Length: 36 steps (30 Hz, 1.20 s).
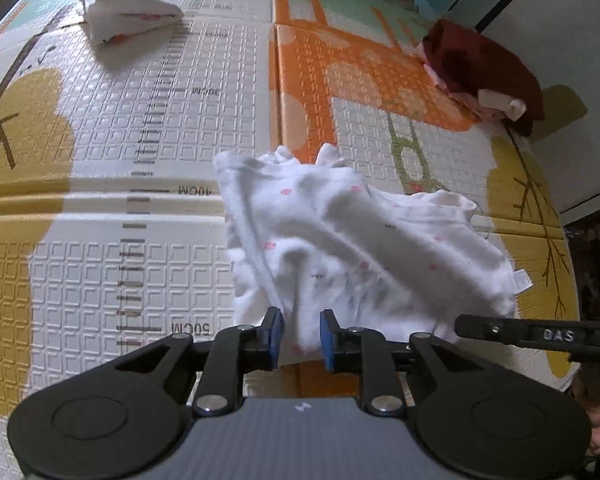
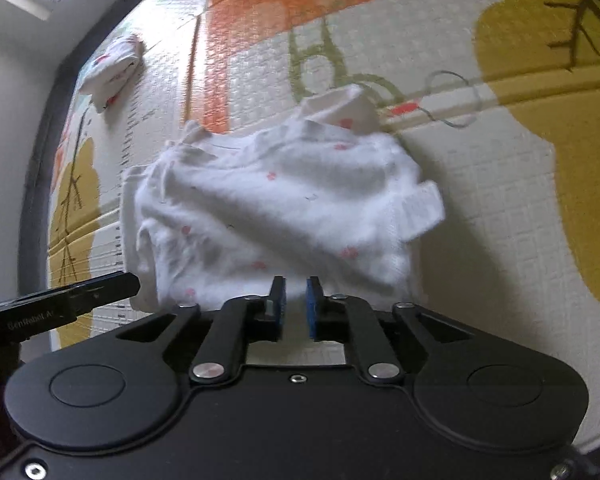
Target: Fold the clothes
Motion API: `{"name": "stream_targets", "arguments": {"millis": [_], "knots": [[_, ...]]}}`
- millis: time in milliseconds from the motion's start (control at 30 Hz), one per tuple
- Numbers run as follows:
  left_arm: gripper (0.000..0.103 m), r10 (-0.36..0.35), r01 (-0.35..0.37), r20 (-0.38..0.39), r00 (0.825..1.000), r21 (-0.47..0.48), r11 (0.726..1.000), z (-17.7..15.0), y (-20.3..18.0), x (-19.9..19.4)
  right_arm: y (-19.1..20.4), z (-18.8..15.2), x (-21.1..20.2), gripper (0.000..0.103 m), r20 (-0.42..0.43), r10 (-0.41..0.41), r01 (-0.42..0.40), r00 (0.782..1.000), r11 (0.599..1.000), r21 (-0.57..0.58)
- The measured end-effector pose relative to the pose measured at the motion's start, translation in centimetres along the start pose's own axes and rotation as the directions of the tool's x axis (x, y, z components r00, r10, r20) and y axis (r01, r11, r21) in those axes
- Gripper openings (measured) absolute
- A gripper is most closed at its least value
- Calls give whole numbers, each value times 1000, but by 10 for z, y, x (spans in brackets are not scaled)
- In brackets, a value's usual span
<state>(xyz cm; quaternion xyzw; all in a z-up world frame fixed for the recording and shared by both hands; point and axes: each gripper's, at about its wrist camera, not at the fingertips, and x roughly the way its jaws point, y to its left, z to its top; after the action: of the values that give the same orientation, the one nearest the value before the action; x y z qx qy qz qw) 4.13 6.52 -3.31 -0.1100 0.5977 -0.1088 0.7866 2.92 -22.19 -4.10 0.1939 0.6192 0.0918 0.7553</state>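
A crumpled white garment with small pink prints [image 1: 360, 240] lies in a loose heap on the patterned play mat [image 1: 112, 264]. My left gripper [image 1: 300, 322] sits at its near edge. The jaws stand apart, and a fold of cloth lies loosely in the gap without being pressed. In the right wrist view the same garment [image 2: 284, 204] lies just beyond my right gripper [image 2: 296, 292]. Its blue pads are a narrow gap apart at the cloth's near hem, open. Each view catches the other gripper's black finger at its side [image 1: 520, 332] [image 2: 80, 296].
A folded white printed garment [image 1: 132, 12] [image 2: 114, 68] rests at the mat's far corner. A dark red garment over pink cloth [image 1: 484, 68] lies at the far right edge by a wall. A dark border and wall [image 2: 40, 160] run along the mat's side.
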Motion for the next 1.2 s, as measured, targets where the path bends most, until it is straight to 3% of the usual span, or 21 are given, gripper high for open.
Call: {"name": "stream_targets", "arguments": {"millis": [100, 167, 233, 400, 633, 733, 800, 900, 1200], "knots": [[35, 6, -6, -19, 1000, -15, 1000, -2, 2, 5, -9, -5, -6, 13, 10, -25, 25, 1000, 999, 20], [40, 14, -15, -29, 999, -18, 1000, -4, 3, 7, -16, -8, -12, 23, 23, -45, 44, 999, 998, 35], [45, 22, -23, -34, 999, -20, 1000, -7, 5, 9, -23, -10, -18, 23, 44, -64, 62, 997, 997, 43], [49, 87, -88, -40, 995, -20, 996, -9, 8, 15, -39, -12, -27, 27, 63, -104, 98, 993, 991, 91], [52, 100, -102, -73, 992, -31, 994, -10, 15, 27, -47, -9, -18, 33, 74, -84, 76, 994, 991, 107], [46, 89, -93, -69, 994, -46, 995, -10, 19, 30, -46, -6, -9, 30, 82, -80, 70, 993, 991, 112], [32, 84, -88, -68, 994, -52, 995, -11, 21, 31, -46, -5, -3, 19, 82, -69, 59, 994, 991, 124], [25, 91, -93, -69, 994, -33, 995, -12, 22, 31, -48, -6, 1, 6, 71, -48, 37, 996, 989, 146], [23, 157, -152, -83, 984, 62, 986, -8, 12, 35, -47, 1, -5, 3, 88, -134, 126, 987, 988, 89]]}}
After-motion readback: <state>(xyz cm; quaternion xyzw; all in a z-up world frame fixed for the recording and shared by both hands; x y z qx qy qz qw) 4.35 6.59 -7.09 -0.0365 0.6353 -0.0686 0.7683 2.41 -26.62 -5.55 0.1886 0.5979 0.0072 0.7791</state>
